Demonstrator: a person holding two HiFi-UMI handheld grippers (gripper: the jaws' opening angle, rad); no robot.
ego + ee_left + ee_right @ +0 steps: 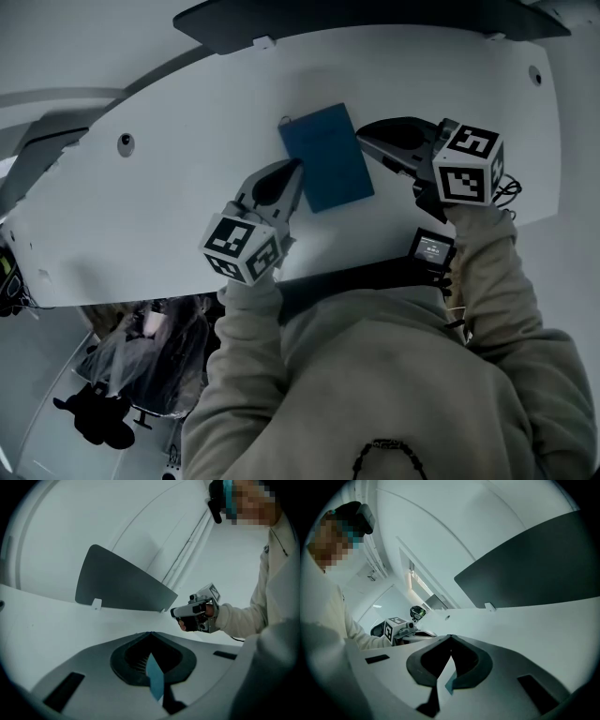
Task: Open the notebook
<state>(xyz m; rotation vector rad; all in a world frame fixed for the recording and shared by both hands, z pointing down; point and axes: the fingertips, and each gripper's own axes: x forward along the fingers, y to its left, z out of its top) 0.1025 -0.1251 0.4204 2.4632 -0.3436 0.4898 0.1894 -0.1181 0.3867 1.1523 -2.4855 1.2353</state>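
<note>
Sweatshirt sleeves (246, 366) sit closest; beyond them my left gripper (295, 171), clenched on nothing, is at the left edge of the closed blue notebook (328, 155), which lies flat on the white surface (169, 197). My right gripper (364, 134), also clenched and empty, flanks its right edge. I judge this the approach: next, a tip must catch the cover's edge.

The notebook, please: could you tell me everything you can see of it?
The notebook is blue, rectangular and thin, with a plain matte cover, and looks closed. It sits askew over the white table. The left hand-held gripper pinches its left edge, the right hand-held gripper its right edge.
</note>
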